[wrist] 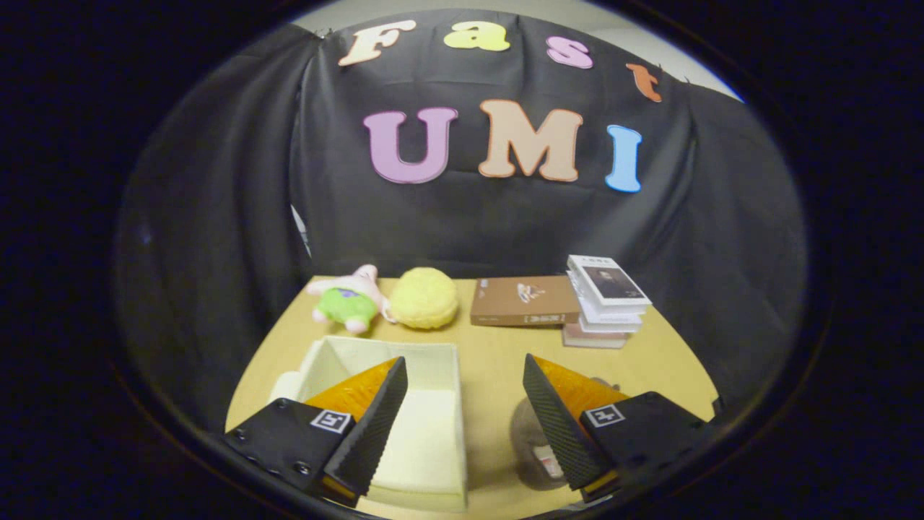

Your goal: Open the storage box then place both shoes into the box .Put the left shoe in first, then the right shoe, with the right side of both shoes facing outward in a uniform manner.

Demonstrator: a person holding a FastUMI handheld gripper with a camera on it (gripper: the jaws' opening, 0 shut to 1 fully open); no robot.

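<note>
Just ahead of the gripper's (462, 426) fingers, partly under the left one, sits the storage box (426, 404), a pale open-topped bin resting on the table (491, 354). Its mouth faces up and no lid lies over it, so I judge the opening step done. What shows of its inside looks bare; no shoe is visible in it, though the left finger hides part of the floor. Beneath the right finger a greyish rounded thing (530, 437) lies on the table just beside the box; it may be 1 of the 2 shoes, but it is too covered to say, and I cannot tell which shoe it would be. The gripper is spread wide, its 2 fingers well apart and holding nothing. So both placements seem left: left shoe first, then right, right sides outward. Beyond the box, near the far edge, lie a pink plush toy (346, 296), a yellow plush ball (424, 297), a brown book (523, 300) and a stack of books (605, 300).
</note>
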